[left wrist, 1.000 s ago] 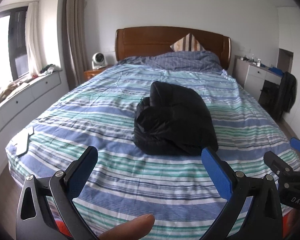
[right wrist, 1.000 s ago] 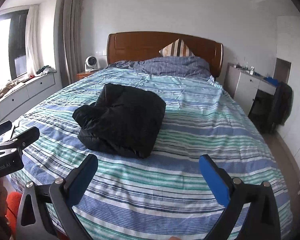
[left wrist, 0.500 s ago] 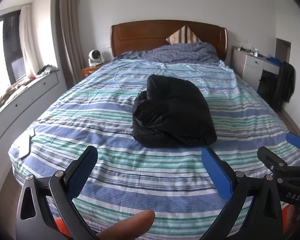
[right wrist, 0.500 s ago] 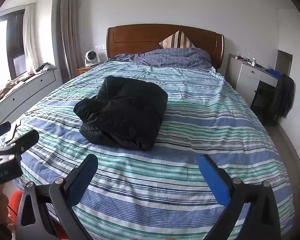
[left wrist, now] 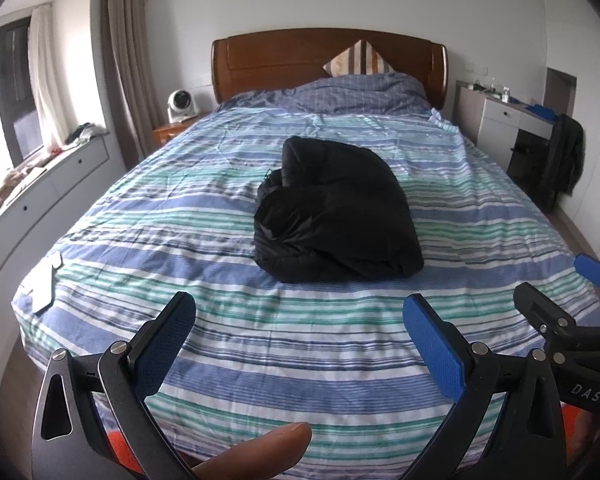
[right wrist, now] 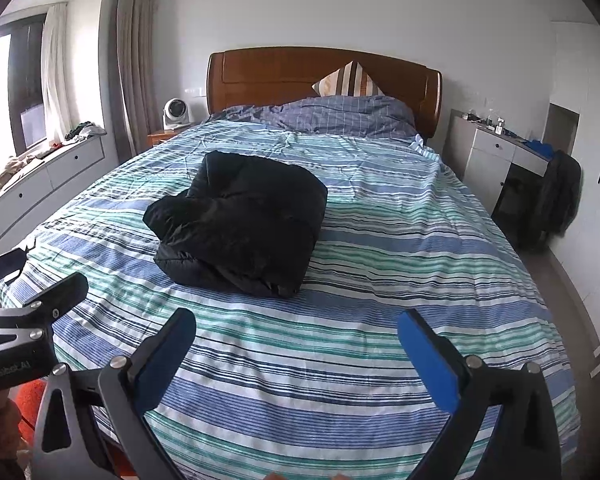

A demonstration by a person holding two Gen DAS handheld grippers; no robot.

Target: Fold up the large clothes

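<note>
My left gripper (left wrist: 300, 340) and right gripper (right wrist: 296, 344) gape wide at the bottom of each frame, holding nothing. The black jacket (left wrist: 336, 216) sits bundled mid-frame on the striped bed (left wrist: 180, 240), well apart. I'd say it looks folded; I'd only square edges.

The left tool (left wrist: 300, 332) is held level with its jaws spread wide and nothing between its blue pads (left wrist: 434, 346). A fingertip (left wrist: 260, 454) of the holding hand pokes forward beneath it. The right tool (right wrist: 296, 340) sits just to its right, jaws equally wide and empty, both pointing toward the far end.
</note>
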